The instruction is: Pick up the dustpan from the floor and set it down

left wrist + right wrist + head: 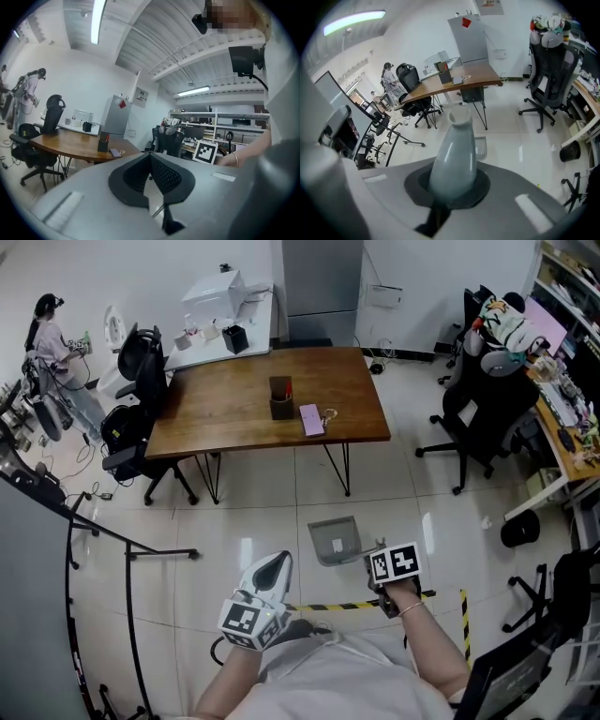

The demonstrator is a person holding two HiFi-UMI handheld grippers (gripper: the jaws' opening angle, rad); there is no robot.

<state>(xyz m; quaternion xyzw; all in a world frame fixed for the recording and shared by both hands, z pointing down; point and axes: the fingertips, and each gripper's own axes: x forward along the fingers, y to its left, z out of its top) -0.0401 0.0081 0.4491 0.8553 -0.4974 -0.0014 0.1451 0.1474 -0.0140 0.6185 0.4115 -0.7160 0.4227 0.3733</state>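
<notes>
The grey dustpan (pixel 335 540) hangs just above the tiled floor in front of me, pan end pointing toward the table. My right gripper (pixel 377 566) is shut on its handle. In the right gripper view the pale grey-blue handle (pixel 454 150) sticks out from between the jaws of the right gripper (pixel 452 183), with the pan's edge showing beyond it. My left gripper (pixel 278 561) is raised to the left of the dustpan and apart from it. In the left gripper view its black pads meet at the tip of the left gripper (pixel 150 157), shut, with nothing between them.
A wooden table (pixel 234 418) stands ahead with a dark pen holder (pixel 280 397) and a purple phone (pixel 311 419) on it. Office chairs (pixel 473 409) stand left and right. Black-yellow tape (pixel 352 605) crosses the floor by my feet. A person (pixel 52 338) stands far left.
</notes>
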